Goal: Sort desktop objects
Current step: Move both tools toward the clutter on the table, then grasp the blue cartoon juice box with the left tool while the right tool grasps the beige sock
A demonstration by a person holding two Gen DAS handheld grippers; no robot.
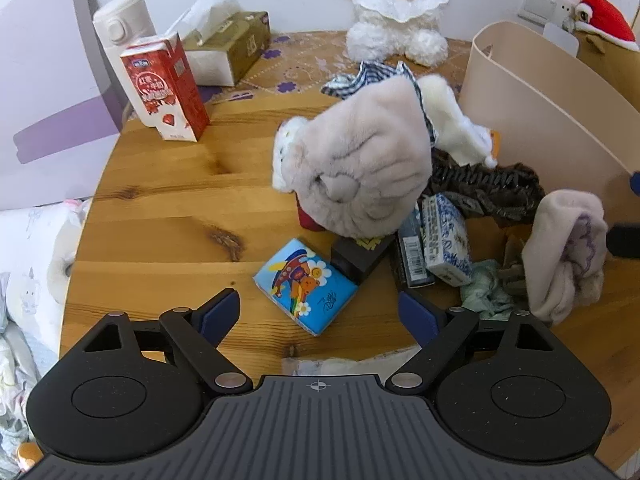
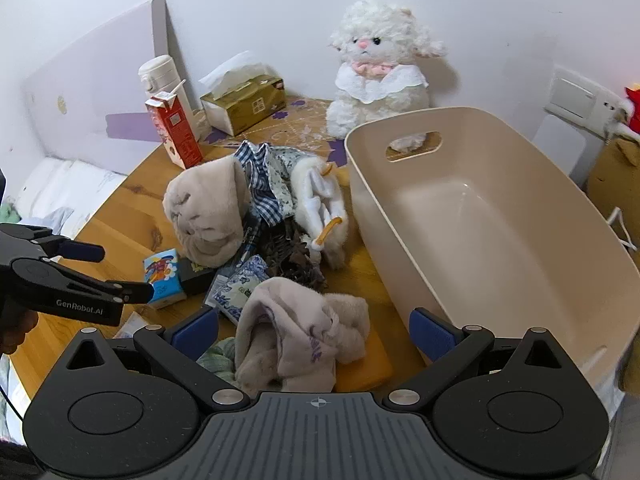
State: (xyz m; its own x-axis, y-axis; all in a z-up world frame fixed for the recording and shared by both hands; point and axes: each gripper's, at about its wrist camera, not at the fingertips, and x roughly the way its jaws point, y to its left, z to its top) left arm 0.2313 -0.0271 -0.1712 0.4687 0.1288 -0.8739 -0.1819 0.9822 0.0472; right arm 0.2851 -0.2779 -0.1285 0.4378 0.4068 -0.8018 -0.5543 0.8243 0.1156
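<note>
A pile of small things lies on the round wooden table (image 1: 160, 200). My left gripper (image 1: 320, 314) is open, with a blue cartoon tissue pack (image 1: 306, 286) just ahead between its fingers. Beyond it are a grey-beige plush hat (image 1: 360, 160), a black box (image 1: 356, 258) and a blue-white pack (image 1: 444, 236). My right gripper (image 2: 314, 330) is also open, its fingers either side of a crumpled pinkish cloth (image 2: 296, 340) that lies on an orange flat thing (image 2: 368, 360). The beige bin (image 2: 440, 200) stands empty to the right. The left gripper (image 2: 116, 272) hovers by the tissue pack (image 2: 162, 276).
At the back stand a white lamb plush (image 2: 376, 76), a tissue box (image 1: 228, 48), a red carton (image 1: 164, 88) and a white flask (image 1: 120, 24). A dark knit (image 1: 492, 188), checked cloth (image 1: 360, 76) and white toy (image 2: 320, 200) fill the pile. Bedding lies past the left table edge.
</note>
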